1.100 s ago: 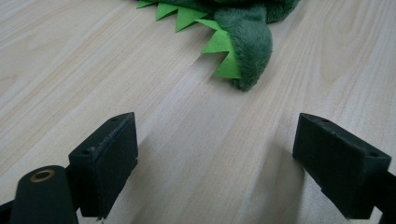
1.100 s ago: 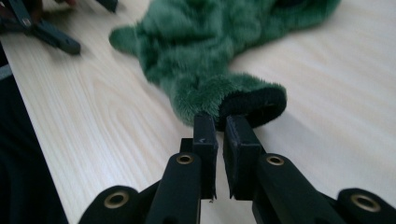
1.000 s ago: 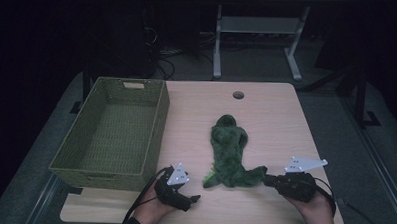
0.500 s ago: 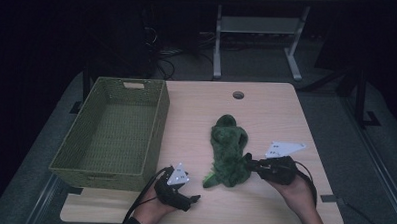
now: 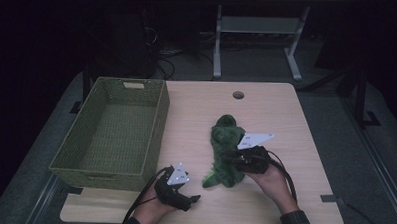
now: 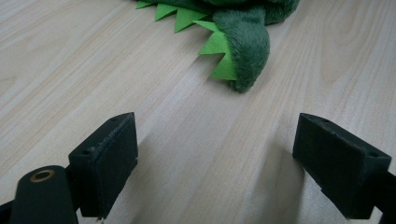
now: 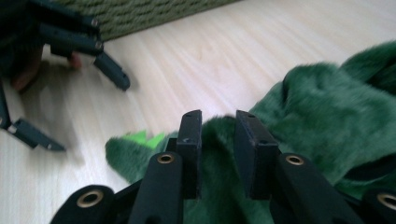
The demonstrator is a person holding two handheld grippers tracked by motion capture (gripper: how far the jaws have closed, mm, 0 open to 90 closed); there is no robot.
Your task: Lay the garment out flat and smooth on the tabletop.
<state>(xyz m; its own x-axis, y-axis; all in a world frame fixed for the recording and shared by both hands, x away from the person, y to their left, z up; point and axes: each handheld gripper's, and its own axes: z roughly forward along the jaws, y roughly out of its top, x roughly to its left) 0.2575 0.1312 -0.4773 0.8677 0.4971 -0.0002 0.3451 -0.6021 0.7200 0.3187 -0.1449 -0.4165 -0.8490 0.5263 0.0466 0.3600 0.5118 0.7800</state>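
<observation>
A green plush toy [image 5: 224, 153] lies near the middle of a light wooden table [image 5: 286, 120], stretched lengthwise, with its tail end pointing toward the person's side. The toy serves as the landmark here.

The right gripper [image 5: 233, 157] sits over the lower right part of the toy, held by a hand that comes in from the near table edge. In the right gripper view, its two black jaws stand a narrow gap apart with a fold of green fur between them; they have just been opening, and the pads [image 7: 190, 135] do not clearly press on the fur, so the toy [image 7: 327, 116] lies between them rather than pinched.

The left gripper [image 5: 193, 198] rests on the table just left of the toy's tail end, near the table's front edge. In the left gripper view its jaws are spread wide, with bare wood between them, and the toy's tail tip [image 6: 243, 51] with bright green felt spikes lies just ahead, untouched.

A woven green basket [image 5: 150, 135] stands well to the left of the toy.
</observation>
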